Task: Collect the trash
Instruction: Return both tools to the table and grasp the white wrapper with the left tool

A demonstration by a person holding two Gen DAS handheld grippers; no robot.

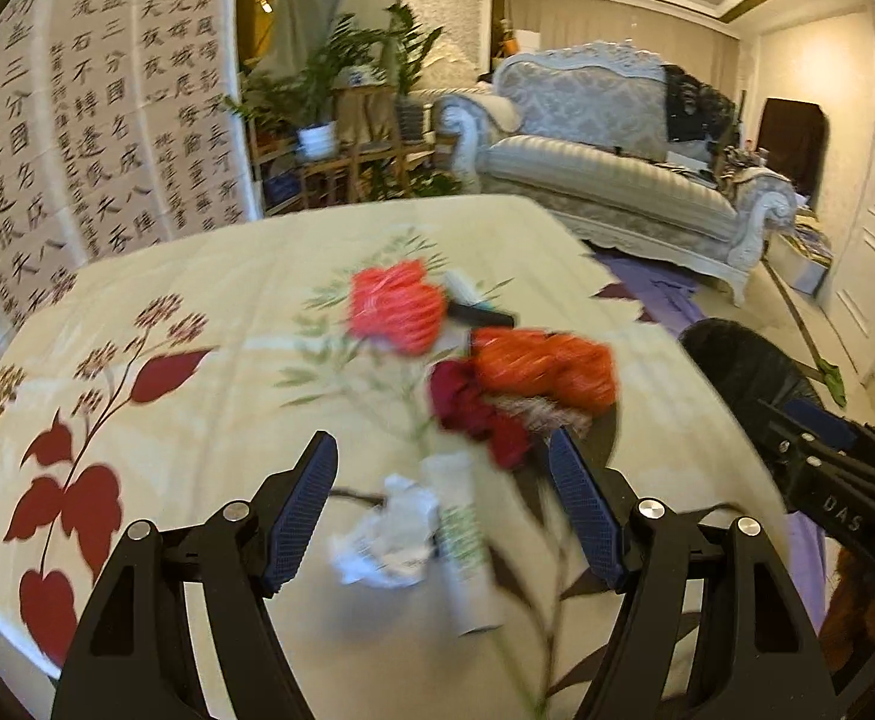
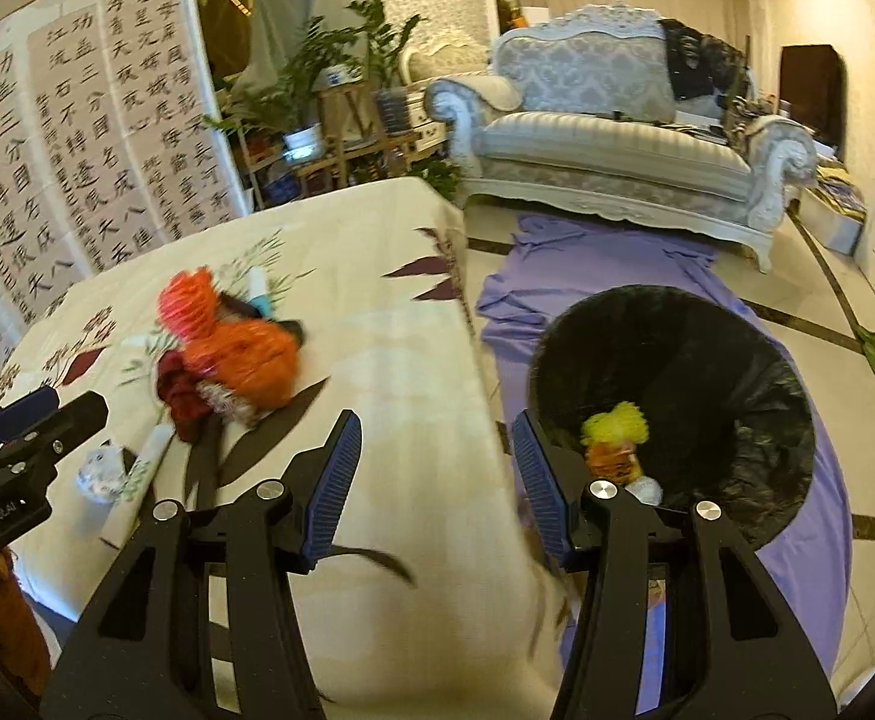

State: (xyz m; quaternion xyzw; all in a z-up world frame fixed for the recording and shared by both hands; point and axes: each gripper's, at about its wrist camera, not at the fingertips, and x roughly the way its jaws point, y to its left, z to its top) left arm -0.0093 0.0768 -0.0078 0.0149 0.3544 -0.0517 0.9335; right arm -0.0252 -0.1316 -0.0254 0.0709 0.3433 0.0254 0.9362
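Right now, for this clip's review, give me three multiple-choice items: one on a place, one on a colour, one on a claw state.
1. Where is the bin?
A on the table
B on the floor beside the table
C on the sofa

2. What colour is the cloth under the bin?
A purple
B green
C white

3. How is the right claw?
A shut on paper
B open, empty
C shut on a tube

Answers:
1 B, it stands off the table's edge.
2 A, purple fabric lies around it.
3 B, nothing sits between its fingers.
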